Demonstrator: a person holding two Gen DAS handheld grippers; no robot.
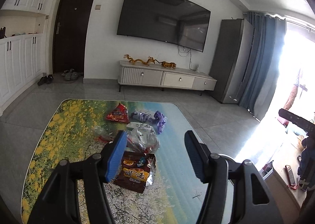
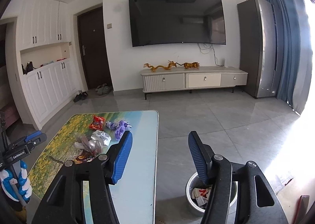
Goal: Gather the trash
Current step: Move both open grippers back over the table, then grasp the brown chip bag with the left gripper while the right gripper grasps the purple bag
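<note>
I am holding my left gripper [image 1: 155, 155] with its jaws apart and empty above the wrapper pile [image 1: 137, 137] on the table [image 1: 59, 135]. My right gripper [image 2: 160, 157], jaws also apart and empty, is hanging over the bin [image 2: 190, 200] on the floor beside the table. I am judging the brown snack packet [image 1: 135, 172] nearest: approach low, pinch one flat edge, avoid dragging neighbours.

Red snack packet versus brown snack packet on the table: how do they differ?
The red snack packet lies at the far end of the table; the brown snack packet lies nearest the left gripper. The red one looks smaller, the brown one larger and torn open, foil showing. Both lie flat, untouched.
</note>
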